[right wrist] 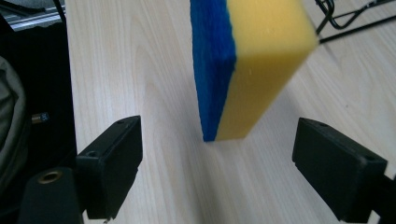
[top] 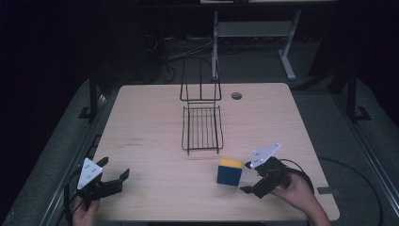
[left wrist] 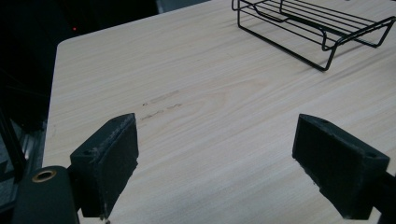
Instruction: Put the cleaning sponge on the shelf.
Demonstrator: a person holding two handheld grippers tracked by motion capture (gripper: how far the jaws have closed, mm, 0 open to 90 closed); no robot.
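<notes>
Right claw (right wrist: 217,177): jaws apart, empty, lined up just short of sponge (right wrist: 247,65). Sponge: blue-and-yellow, on edge on bench (top: 155,117), near wire rack (top: 202,127). Left claw (left wrist: 215,163): apart, idle. Step, likely: approach. Next: advance, straddle sponge, close.
</notes>
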